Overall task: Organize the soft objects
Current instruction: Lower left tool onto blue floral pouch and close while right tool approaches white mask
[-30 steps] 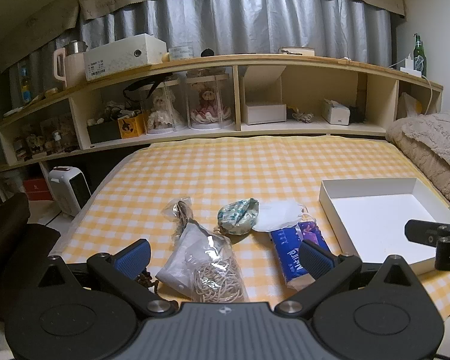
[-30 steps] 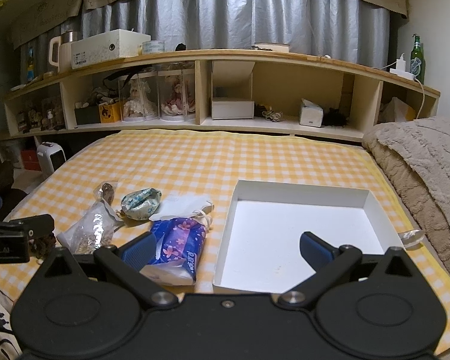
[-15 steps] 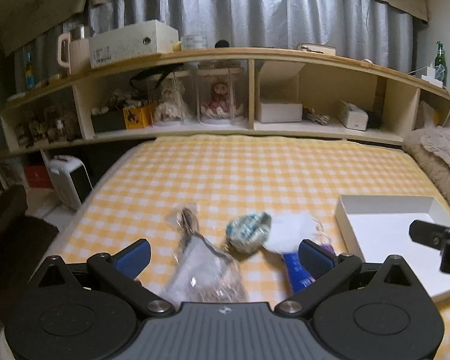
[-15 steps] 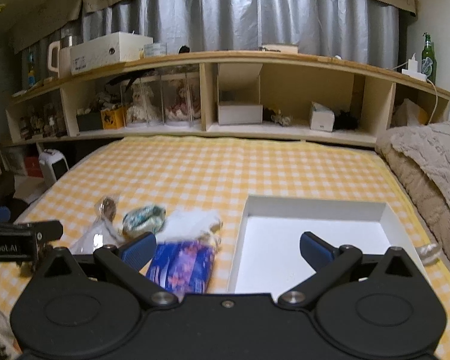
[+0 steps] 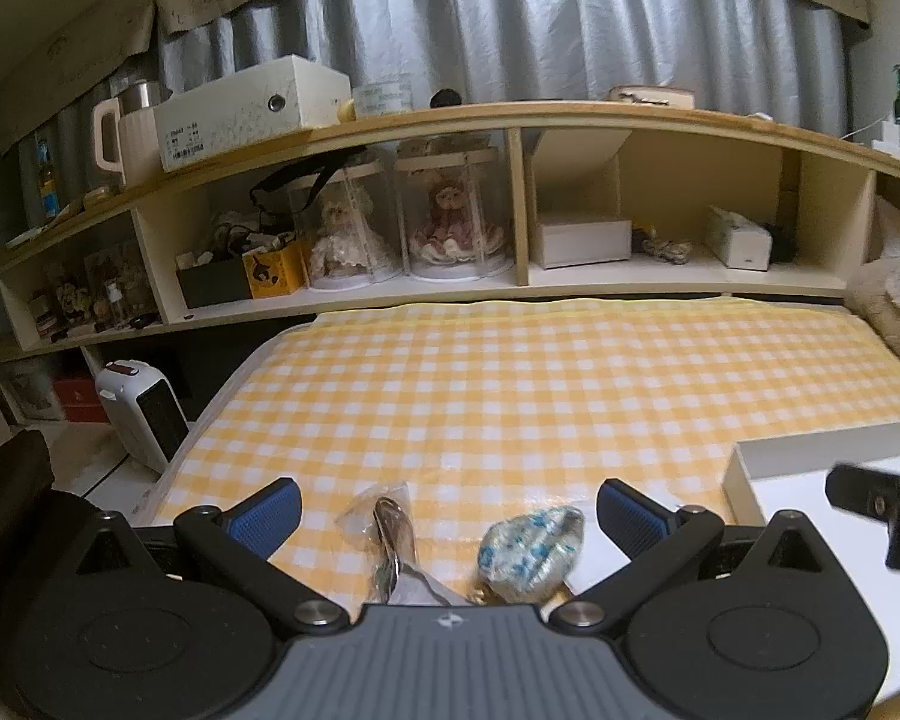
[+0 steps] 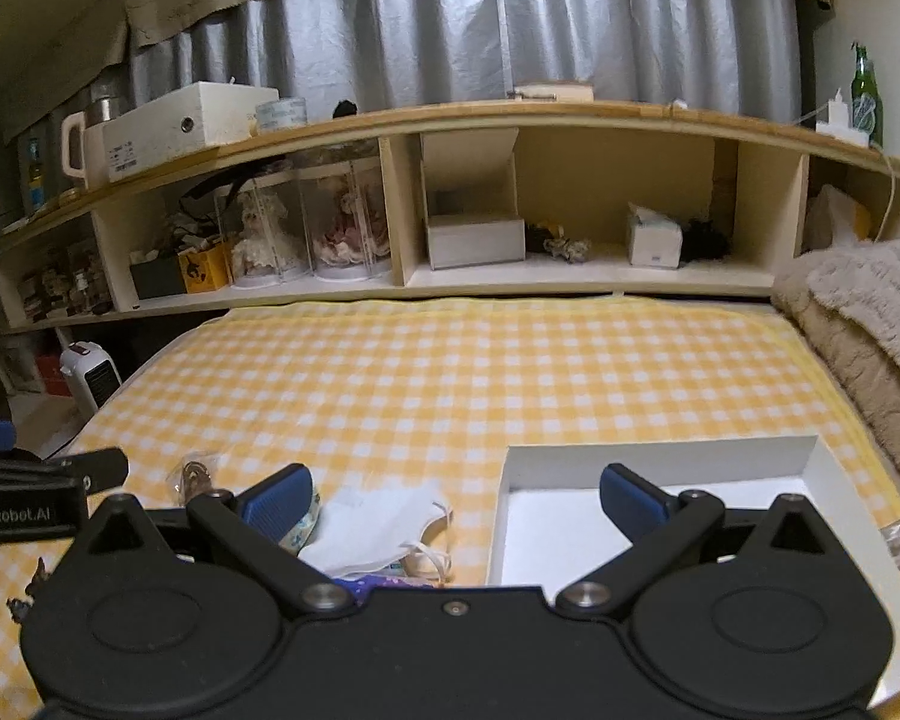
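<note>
Grippers both spread wide above a yellow-and-white checked cloth, neither holding anything.

Left wrist view: left gripper (image 5: pixel 449 510) has its ribbed blue pads (image 5: pixel 265 515) far apart; just beyond them, near the cloth's near edge, lie a crinkled clear plastic bag (image 5: pixel 390 531) and, to its right, a rounded blue-and-white patterned bundle (image 5: pixel 531 547). The rigid white tray (image 5: pixel 822 457) sits at right, with the other gripper's black body over it. Right wrist view: right gripper (image 6: pixel 456 495) likewise stands open; a soft white face mask (image 6: pixel 384 525) with looped ear straps lies between its fingers, just left of the white tray's (image 6: pixel 660 457) thin upright wall. A fuzzy beige blanket (image 6: pixel 864 312) is heaped far right.
</note>
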### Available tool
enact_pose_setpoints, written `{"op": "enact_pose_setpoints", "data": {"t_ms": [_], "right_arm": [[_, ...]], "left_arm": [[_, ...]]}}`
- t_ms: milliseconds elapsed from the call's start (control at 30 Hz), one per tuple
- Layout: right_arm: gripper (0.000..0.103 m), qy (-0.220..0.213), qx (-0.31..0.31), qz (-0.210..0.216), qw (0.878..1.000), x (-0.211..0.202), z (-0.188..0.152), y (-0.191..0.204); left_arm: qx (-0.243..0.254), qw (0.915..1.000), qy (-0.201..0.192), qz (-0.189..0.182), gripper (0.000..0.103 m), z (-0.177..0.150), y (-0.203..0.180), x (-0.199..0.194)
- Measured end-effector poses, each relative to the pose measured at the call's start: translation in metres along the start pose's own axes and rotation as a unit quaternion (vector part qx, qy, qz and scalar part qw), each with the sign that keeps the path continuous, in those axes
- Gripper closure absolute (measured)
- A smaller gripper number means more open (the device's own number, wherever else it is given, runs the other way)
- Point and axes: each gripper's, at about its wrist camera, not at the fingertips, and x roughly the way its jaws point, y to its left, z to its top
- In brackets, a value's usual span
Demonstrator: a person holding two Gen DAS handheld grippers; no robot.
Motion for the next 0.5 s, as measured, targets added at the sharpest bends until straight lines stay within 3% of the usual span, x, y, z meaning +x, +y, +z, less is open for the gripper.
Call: {"op": "enact_pose_setpoints", "data": {"t_ms": [500], "right_arm": [[0.0, 0.082, 0.034, 0.02, 0.996, 0.09, -0.013, -0.006]], "left_arm": [[0.015, 0.9959, 0.086, -0.025, 0.0, -0.008, -0.015, 0.109]]}}
